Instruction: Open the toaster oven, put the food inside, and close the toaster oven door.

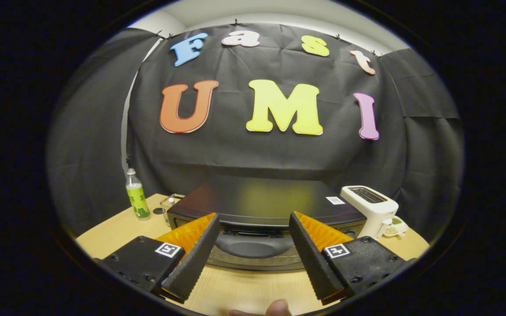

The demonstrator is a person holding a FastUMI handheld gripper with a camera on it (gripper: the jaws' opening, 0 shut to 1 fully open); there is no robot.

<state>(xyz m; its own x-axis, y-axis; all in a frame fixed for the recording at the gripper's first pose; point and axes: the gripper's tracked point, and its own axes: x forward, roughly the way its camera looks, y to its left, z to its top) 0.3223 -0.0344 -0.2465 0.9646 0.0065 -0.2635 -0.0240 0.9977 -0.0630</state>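
Toaster oven (262, 199), black and low, is seen on the wooden table (112, 228), just ahead of the gripper (253, 217) and facing it. Its door is shut, and the door handle (253, 245), a broad dark curved grip, lies in the gap between the two fingers without being touched by either. The fingers are held wide apart, nothing being pinched between them. A small white sticker (335, 200) is fixed on the oven's top near the right rear corner.

The lower part of the oven front is cut off behind the fingers, and the controls at its right end can hardly be made out. No food can be made out from this angle. A fingertip (279, 308) of a person is caught below the fingers, mostly cut off.

To the right of the oven a white pop-up toaster (369, 206) is set, with a small white object (394, 227) beside it, too blurred to be identified. To the left, a clear glass (167, 204) is partly hidden by the oven's corner, and a green-labelled bottle (136, 195) stands farther left, upright. Black cloth is hung as the wall behind, under a pale ceiling.
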